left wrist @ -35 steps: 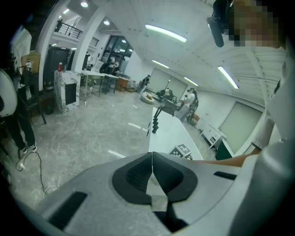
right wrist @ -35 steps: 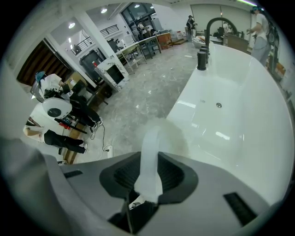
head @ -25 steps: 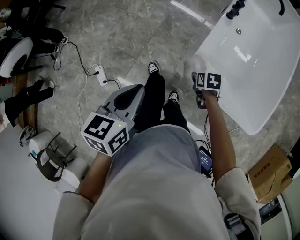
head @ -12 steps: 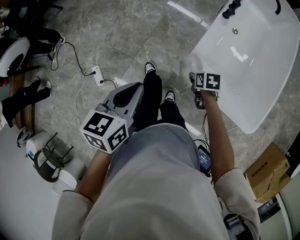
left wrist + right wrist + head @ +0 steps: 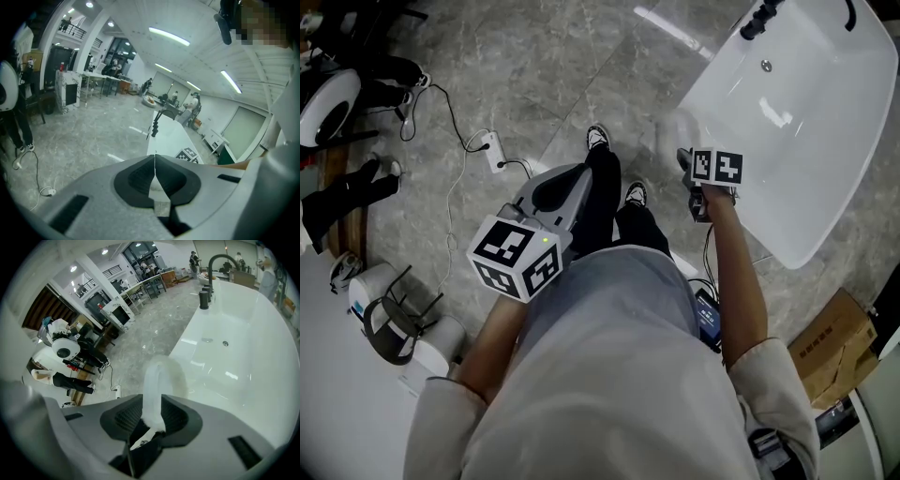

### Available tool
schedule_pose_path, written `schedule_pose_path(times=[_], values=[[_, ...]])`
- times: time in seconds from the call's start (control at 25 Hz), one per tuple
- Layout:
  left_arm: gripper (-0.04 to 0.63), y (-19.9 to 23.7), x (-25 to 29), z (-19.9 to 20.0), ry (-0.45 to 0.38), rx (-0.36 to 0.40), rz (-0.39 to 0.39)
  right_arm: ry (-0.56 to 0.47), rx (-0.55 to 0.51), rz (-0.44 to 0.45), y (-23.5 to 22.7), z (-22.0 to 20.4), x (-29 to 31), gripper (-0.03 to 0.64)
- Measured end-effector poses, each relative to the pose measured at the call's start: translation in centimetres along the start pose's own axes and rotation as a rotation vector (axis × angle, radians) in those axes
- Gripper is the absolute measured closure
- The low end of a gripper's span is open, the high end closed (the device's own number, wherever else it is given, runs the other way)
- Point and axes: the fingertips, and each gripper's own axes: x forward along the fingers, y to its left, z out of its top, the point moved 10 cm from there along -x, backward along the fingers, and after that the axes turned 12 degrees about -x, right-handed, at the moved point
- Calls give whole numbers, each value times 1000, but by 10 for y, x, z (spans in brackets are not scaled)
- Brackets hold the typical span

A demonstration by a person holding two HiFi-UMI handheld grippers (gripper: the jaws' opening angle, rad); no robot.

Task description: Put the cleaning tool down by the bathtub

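The cleaning tool (image 5: 157, 380), pale and see-through, is clamped between the jaws of the right gripper (image 5: 152, 414). Its long axis runs straight out along the jaws, and its rounded far end points away from the person, level with the outer rim of the white bathtub (image 5: 234, 357). It is held in the air beside the tub, above the grey stone floor (image 5: 581, 75). The left gripper (image 5: 154, 176) is held near the person's waist, its jaws closed together on nothing.
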Motion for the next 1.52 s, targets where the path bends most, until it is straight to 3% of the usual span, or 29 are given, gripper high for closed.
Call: schedule_pose_path(times=[0.84,1.52], values=[[586,-25,-1,-15,-16,18,-23,-137,-35,55,5,-12,-53,525],[586,-45,-4,-30,-39,23,-43,-315,-62,64,20,-16,-118,554]])
